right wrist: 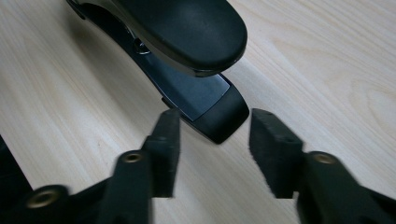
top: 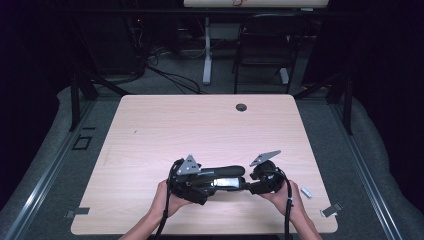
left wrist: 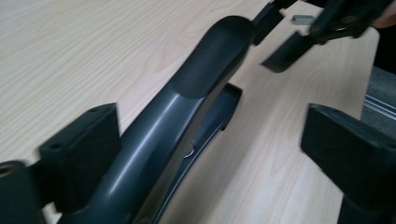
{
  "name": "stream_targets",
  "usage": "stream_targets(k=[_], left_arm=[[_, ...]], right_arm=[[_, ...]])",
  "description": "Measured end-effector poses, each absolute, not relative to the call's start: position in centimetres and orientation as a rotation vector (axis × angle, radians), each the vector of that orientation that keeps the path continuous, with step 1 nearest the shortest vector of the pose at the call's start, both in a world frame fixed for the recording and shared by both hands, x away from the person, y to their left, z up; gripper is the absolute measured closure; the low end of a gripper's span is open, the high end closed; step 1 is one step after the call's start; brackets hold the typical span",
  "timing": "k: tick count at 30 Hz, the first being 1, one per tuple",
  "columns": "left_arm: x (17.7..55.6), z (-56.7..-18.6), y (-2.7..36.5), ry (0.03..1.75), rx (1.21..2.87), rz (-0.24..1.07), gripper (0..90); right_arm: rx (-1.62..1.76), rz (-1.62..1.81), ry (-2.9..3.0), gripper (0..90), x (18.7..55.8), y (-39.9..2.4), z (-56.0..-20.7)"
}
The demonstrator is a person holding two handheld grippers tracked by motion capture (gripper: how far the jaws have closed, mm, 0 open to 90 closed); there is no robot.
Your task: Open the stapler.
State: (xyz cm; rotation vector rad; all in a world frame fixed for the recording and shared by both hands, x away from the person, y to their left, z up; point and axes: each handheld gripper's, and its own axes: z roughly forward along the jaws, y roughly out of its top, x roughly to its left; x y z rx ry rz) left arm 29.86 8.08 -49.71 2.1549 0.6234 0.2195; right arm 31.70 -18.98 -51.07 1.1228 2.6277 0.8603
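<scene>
Your left gripper (top: 200, 181) has its jaws spread wide around the rear of the black stapler (top: 226, 176) lying on the table (top: 150, 130) near its front edge, while your right gripper (top: 252, 182) stands half-open, just off its nose.

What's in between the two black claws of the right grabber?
Just bare table. In the right gripper view, the stapler tip sits just beyond the right gripper, untouched.
</scene>
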Motion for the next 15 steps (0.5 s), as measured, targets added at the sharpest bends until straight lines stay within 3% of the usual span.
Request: stream_targets(k=[2,11,15], left_arm=[[29.5,-49.9,7.6,0.594,2.160,0.209,15.7],[29.2,-51.1,6.1,0.608,2.179,0.185,34.6],[28.9,-51.6,5.6,0.621,2.166,0.276,63.3]], right_arm=[[1.134,0.874,2.616,66.0,31.8,-18.9,-51.4],[1.126,0.876,2.638,88.8,32.2,-18.4,-52.5],[1.117,0.911,2.636,90.0,32.4,-18.3,-52.8]])
